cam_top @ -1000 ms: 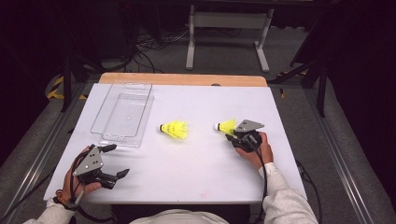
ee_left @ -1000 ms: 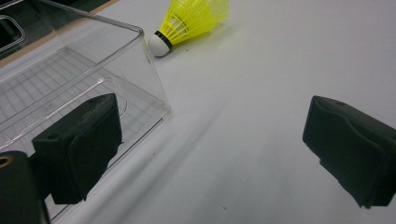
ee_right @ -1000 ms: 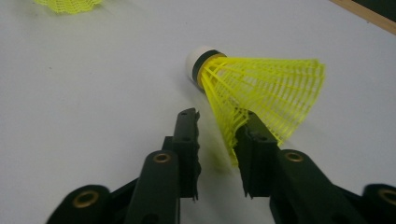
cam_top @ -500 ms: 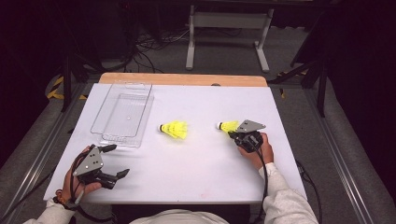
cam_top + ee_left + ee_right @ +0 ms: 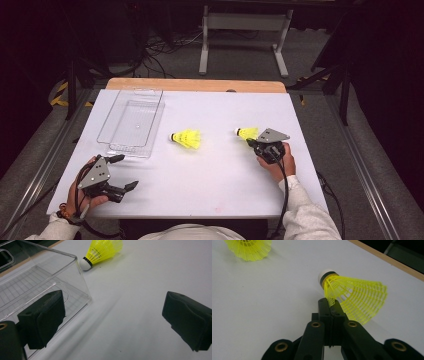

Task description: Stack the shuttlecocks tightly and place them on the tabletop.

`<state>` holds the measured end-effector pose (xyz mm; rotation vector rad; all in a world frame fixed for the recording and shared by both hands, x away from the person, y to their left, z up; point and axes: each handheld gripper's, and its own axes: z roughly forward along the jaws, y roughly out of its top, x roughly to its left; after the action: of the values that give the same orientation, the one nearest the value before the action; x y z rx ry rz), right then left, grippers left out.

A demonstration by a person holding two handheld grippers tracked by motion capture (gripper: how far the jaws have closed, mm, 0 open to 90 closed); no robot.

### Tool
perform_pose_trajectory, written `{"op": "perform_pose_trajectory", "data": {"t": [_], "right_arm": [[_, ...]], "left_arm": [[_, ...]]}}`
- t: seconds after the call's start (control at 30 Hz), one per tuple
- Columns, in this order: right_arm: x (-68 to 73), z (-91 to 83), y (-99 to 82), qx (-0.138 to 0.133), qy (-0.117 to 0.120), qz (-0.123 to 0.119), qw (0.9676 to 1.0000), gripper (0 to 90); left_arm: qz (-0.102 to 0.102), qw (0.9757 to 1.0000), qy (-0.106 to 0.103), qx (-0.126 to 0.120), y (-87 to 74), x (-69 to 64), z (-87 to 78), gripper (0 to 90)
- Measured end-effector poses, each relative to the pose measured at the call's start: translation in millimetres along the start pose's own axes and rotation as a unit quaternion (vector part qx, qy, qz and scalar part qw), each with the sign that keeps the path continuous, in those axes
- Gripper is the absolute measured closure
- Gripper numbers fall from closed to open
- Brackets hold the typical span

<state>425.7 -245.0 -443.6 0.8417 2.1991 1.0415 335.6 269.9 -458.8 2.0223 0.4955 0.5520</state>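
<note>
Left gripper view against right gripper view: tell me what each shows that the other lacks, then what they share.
Left gripper view alone: the clear plastic tray and the left gripper with jaws wide apart on nothing. Right gripper view alone: the right gripper shut on the skirt of the held shuttlecock, plus the table's wooden edge. Both: the loose shuttlecock and the white tabletop.

Place: a lab or test room set up for recording.
Table: a white table (image 5: 215, 185) with a wooden far edge (image 5: 195, 85).
Floor: grey carpet, loose black cables (image 5: 160, 47).
Surroundings: dark, a grey metal stand (image 5: 242, 22), yellow-black hazard tape (image 5: 60, 95).
</note>
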Motion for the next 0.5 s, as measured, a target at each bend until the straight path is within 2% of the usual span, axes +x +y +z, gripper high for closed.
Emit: {"op": "perform_pose_trajectory", "data": {"t": [0.5], "right_arm": [[2.7, -13.0, 4.0, -0.025, -0.006, -0.007, 0.9996, 90.0]], "left_arm": [[0.000, 1.0000, 0.004, 0.000, -0.3, 0.3, -0.3, 5.5]]}}
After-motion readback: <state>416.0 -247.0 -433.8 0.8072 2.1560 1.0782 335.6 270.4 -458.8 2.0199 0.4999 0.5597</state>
